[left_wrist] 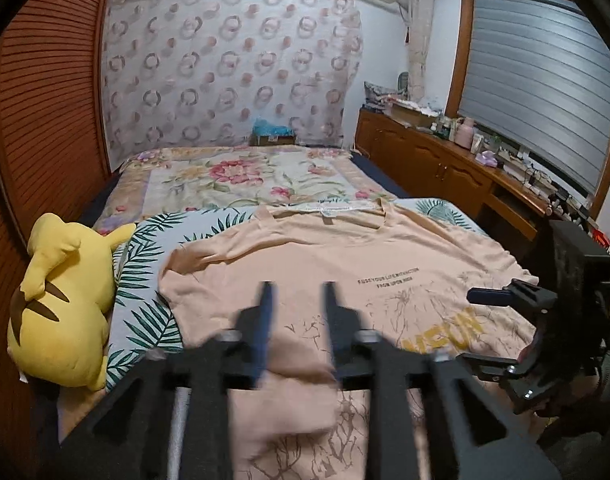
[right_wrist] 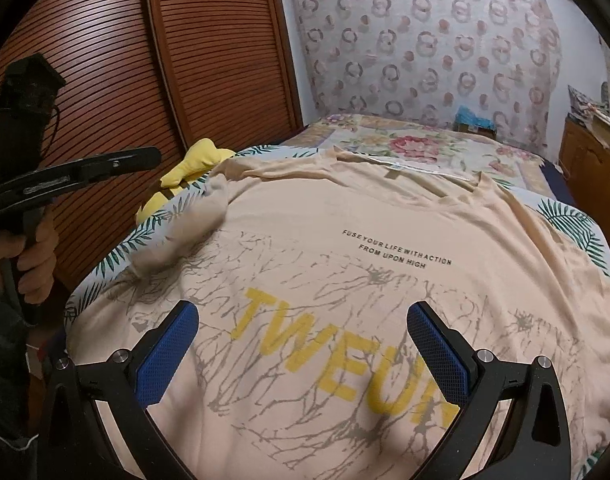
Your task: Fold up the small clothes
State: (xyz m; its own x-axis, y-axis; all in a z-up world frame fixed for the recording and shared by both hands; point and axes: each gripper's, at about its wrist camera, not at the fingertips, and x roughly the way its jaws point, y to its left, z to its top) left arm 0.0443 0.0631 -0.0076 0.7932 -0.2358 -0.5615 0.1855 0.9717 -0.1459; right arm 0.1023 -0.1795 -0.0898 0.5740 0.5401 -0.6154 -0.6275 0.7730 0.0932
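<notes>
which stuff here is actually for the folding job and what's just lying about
For the job: peach t-shirt; left tongs; right tongs.

Lying about: yellow plush toy; floral bedspread; bottles on the wooden counter.

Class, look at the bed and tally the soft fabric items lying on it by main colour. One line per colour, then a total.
Peach: 1, the T-shirt
Yellow: 1, the plush toy
White with green leaves: 1, the leaf-print cover under the shirt
Floral pink and cream: 1, the quilt further back
Total: 4
</notes>
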